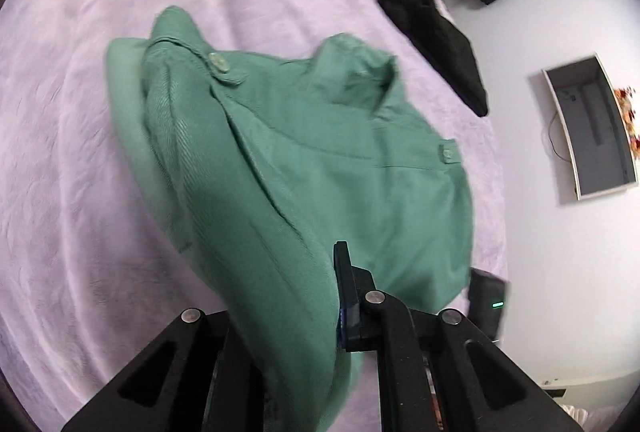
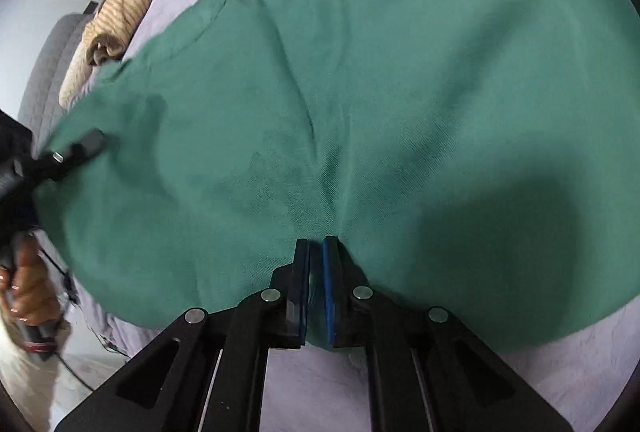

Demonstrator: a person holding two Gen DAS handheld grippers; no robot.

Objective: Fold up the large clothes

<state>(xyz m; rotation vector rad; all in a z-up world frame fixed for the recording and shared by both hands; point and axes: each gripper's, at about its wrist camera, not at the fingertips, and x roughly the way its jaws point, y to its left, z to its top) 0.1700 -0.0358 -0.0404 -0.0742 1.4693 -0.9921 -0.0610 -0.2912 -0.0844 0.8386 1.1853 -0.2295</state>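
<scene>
While pinched, green jacket (image 1: 320,168) points collar-away lengthwise.

green garment (image 1: 304,160), lilac bedspread (image 1: 80,112), black clothes (image 1: 436,28)

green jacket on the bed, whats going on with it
A person is folding the green jacket on a bed with a lilac cover, a hand-held tool in each hand. The left tool and the right tool are each shut on an edge of the fabric, lifting it off the cover.
</scene>
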